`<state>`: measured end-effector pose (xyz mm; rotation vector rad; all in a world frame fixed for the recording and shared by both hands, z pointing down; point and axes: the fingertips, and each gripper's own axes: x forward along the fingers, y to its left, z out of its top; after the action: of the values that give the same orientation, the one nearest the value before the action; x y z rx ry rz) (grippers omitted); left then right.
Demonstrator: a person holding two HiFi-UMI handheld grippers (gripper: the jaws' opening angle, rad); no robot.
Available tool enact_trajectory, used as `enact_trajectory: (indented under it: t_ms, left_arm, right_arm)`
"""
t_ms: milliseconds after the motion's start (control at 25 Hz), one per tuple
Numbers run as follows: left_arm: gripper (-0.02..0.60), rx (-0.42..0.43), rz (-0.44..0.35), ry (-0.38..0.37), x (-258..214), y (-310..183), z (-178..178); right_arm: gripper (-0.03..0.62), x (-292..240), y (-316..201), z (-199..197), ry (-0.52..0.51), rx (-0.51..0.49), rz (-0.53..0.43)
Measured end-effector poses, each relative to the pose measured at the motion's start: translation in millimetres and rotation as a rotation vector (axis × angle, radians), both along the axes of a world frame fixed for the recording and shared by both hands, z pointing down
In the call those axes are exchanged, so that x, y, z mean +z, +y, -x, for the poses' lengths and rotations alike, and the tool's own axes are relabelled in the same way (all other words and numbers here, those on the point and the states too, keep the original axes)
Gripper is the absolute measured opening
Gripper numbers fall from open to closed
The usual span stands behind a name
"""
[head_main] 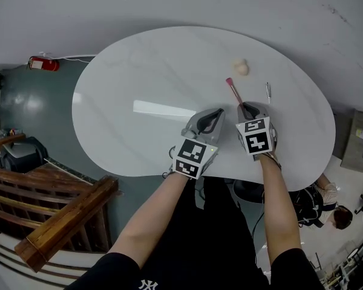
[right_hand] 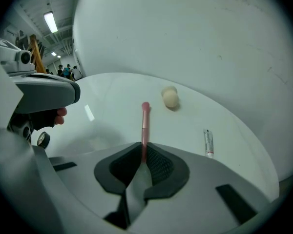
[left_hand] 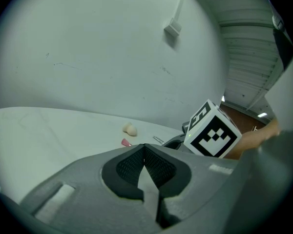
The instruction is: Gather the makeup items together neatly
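A pink makeup brush (head_main: pixel 233 92) (right_hand: pixel 145 123) lies on the white oval table (head_main: pixel 139 77), pointing away from me. My right gripper (head_main: pixel 247 107) (right_hand: pixel 143 148) is shut on the near end of its handle. Beyond the brush tip sits a beige sponge (head_main: pixel 241 67) (right_hand: pixel 170 97). A small silver tube (head_main: pixel 268 91) (right_hand: pixel 208 143) lies to the right of the brush. My left gripper (head_main: pixel 216 113) (left_hand: pixel 144 148) hovers just left of the right one, shut with nothing between its pads. The left gripper view also shows the sponge (left_hand: pixel 130 129) and the brush tip (left_hand: pixel 125 142).
The table's near edge runs just under both grippers. A wooden railing (head_main: pixel 60 222) stands at the lower left, and a red object (head_main: pixel 43 63) lies on the floor to the far left. A person (head_main: pixel 330 207) is at the lower right.
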<state>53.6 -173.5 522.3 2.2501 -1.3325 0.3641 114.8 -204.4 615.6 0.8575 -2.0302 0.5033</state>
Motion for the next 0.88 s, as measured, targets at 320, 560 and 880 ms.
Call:
enact_trajectory:
  t_ms: [320,560,880]
  left_arm:
    - [0.008,-0.034,-0.007,-0.014,-5.7,12.5,5.1]
    - [0.008,-0.056,-0.021,-0.019,-23.1,26.3,9.1]
    - [0.008,-0.052,-0.029,-0.019,-32.0,45.1,13.7]
  right_arm:
    - [0.043,-16.8,9.0,1.7,-0.056,0.017,-0.018]
    - [0.043,-42.6,24.2,4.8,-0.133,0.076,-0.014]
    - [0.043,-63.8,51.0,14.3,-0.197,0.126,-0.016]
